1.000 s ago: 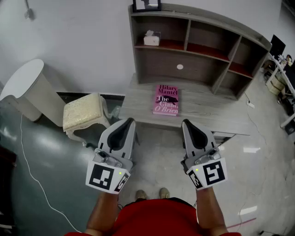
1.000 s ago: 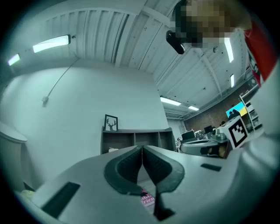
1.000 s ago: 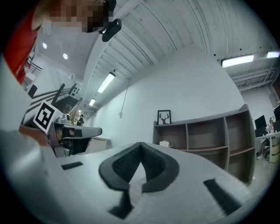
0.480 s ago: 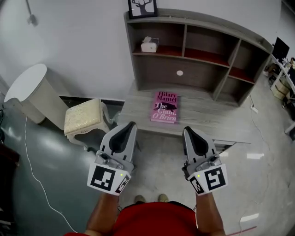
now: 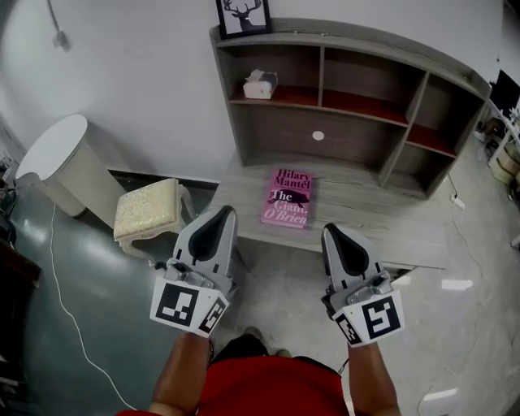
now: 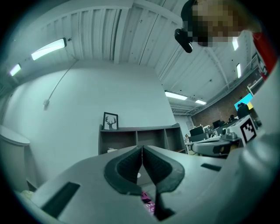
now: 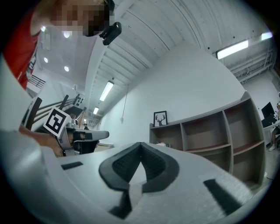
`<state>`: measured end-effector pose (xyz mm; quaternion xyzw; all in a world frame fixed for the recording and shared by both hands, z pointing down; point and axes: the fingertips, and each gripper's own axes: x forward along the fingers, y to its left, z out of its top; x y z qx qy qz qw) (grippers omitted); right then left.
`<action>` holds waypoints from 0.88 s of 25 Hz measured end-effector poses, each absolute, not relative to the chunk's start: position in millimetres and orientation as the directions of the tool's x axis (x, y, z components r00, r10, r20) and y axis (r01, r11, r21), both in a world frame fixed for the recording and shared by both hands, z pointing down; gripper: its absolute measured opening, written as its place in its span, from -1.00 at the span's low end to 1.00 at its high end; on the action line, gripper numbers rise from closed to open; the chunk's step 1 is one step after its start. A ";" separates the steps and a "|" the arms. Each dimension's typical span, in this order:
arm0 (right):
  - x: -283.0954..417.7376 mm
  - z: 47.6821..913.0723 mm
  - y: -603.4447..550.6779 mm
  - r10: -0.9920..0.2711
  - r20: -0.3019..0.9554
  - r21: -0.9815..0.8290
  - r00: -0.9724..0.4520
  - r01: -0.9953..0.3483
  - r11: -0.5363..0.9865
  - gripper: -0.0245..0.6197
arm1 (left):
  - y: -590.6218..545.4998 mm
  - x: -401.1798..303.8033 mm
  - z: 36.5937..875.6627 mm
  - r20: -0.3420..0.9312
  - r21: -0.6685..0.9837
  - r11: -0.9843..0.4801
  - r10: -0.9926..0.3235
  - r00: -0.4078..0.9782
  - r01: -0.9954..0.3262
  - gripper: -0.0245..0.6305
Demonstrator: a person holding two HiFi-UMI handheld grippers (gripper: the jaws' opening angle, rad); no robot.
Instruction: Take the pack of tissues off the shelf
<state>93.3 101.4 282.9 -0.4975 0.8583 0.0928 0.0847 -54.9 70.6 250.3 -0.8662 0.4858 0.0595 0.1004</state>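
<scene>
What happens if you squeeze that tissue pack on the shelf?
The tissue pack is probably squishy: a tissue pokes loosely out on top. It looks small in its shelf compartment, so it is likely light and easy to push along.

**Around the desk: book, stool, picture**

A pink book lies flat on the grey wooden desk, cover up. Just left of the desk stands a cream cushioned stool, and farther left a white round-topped table. A framed deer picture stands against the wall. A thin white cable trails across the floor.
</scene>
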 end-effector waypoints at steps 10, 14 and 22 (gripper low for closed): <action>91.7 286.5 33.1 -0.849 -0.208 0.118 -0.486 -0.874 0.471 -0.91 | -20.0 -62.7 254.1 -0.212 -0.079 -0.499 -0.837 0.504 -0.863 -0.89; 87.9 287.9 -11.3 -0.866 -0.180 0.137 -0.466 -0.884 0.447 -0.91 | -78.1 -67.3 256.4 -0.214 -0.049 -0.510 -0.835 0.507 -0.859 -0.78; 69.2 273.6 -106.6 -0.889 -0.175 0.168 -0.424 -0.902 0.397 -0.91 | -196.4 -63.0 255.1 -0.195 -0.034 -0.573 -0.800 0.568 -0.819 -0.25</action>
